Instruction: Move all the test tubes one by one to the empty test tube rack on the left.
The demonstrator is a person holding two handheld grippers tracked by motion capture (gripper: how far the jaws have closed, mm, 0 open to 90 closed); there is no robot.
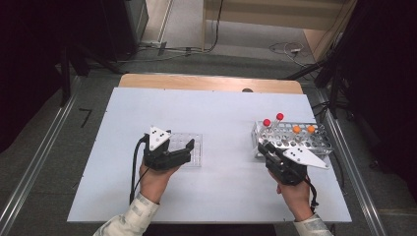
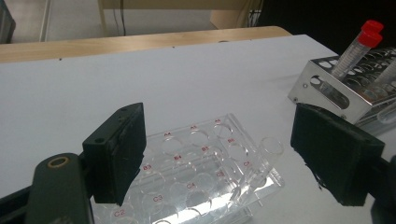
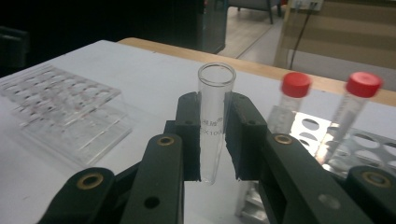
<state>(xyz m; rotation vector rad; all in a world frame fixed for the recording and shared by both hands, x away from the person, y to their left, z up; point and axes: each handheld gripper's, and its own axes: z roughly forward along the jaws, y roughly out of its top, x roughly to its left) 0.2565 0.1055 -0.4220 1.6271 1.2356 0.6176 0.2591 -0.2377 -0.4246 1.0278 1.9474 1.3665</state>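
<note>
My right gripper (image 3: 214, 136) is shut on a clear, uncapped glass test tube (image 3: 212, 116), held upright above the white table. In the high view this gripper (image 1: 264, 146) sits at the near left corner of the metal tube rack (image 1: 322, 143). My left gripper (image 2: 224, 158) stands wide open around a clear acrylic rack (image 2: 196, 175), touching nothing. Another clear tube (image 2: 265, 158) leans in a hole at that rack's right end. From above, the left gripper (image 1: 178, 142) hovers over the acrylic rack (image 1: 195, 150).
Two red-capped tubes (image 1: 273, 120) stand at the metal rack's far left, and two orange-capped ones (image 1: 303, 129) sit further right. The red caps (image 3: 327, 85) rise just beyond my right jaws. The white table (image 1: 211, 108) ends at a wooden strip (image 1: 206, 82).
</note>
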